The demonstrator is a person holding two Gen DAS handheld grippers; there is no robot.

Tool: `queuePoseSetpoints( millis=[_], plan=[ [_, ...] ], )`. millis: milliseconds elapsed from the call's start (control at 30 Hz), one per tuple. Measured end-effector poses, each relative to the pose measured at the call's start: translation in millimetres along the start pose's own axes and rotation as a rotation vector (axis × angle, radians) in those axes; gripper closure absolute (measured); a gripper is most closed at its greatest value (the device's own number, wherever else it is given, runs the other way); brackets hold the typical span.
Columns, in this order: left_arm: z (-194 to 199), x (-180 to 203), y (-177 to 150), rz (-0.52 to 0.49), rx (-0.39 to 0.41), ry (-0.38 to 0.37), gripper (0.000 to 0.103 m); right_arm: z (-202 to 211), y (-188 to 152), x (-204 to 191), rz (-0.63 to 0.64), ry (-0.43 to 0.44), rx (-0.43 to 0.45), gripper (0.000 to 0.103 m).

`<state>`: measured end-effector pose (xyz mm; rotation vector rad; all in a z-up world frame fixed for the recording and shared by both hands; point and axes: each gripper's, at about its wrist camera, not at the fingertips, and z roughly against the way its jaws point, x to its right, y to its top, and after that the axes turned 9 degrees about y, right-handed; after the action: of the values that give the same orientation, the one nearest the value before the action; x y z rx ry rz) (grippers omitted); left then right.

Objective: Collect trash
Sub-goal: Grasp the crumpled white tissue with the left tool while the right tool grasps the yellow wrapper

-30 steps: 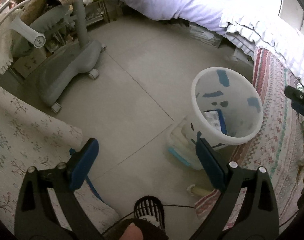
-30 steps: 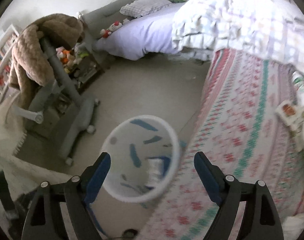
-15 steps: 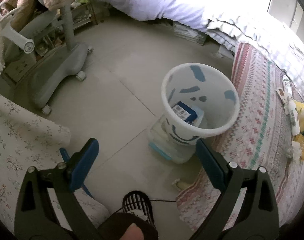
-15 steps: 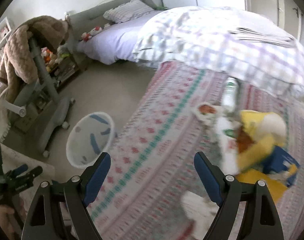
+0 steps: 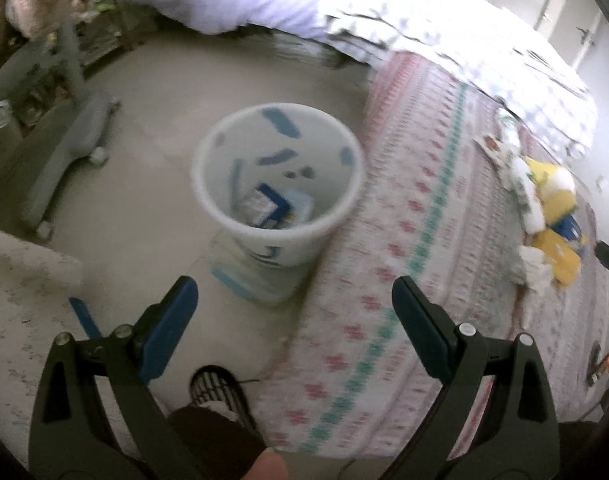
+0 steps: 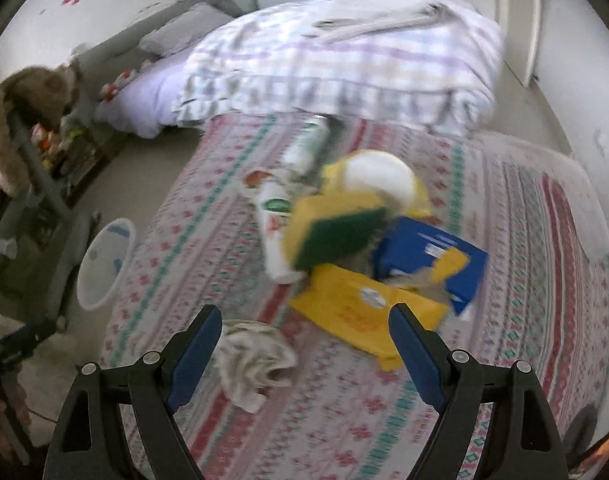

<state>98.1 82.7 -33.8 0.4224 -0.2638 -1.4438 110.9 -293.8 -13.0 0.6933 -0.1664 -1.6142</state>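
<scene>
- The bin [image 5: 278,184] on the floor already holds a blue-and-white carton [image 5: 270,208].
- A litter pile [image 6: 356,248] and crumpled tissue [image 6: 256,360] remain on the bed [image 6: 524,320].
- The left gripper [image 5: 294,322] and right gripper [image 6: 304,344] both have their fingers spread and empty.

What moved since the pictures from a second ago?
The right gripper swung away from the white bin to the trash pile on the bed. The left gripper shifted toward the bed too. Both stayed open and empty; the bin kept its place.
</scene>
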Motion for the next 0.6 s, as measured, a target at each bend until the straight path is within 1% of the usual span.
queuePoseSetpoints(
  millis=[100, 233, 300, 467, 600],
  plan=[
    [3, 23, 1, -0.028, -0.009, -0.033, 0.006, 3, 3, 27, -0.060, 0.012, -0.003, 0.016],
    [5, 62, 3, -0.085, -0.013, -0.071, 0.006, 5, 4, 49, -0.077, 0.004, -0.017, 0.016],
    [5, 80, 4, -0.113, -0.015, -0.085, 0.006, 4, 3, 57, -0.093, 0.002, -0.029, 0.016],
    [4, 123, 5, -0.157, -0.022, -0.177, 0.006, 4, 1, 77, -0.113, -0.006, -0.047, 0.016],
    [1, 152, 3, -0.196, -0.027, -0.218, 0.006, 2, -3, 86, -0.129, 0.003, -0.070, 0.016]
  ],
)
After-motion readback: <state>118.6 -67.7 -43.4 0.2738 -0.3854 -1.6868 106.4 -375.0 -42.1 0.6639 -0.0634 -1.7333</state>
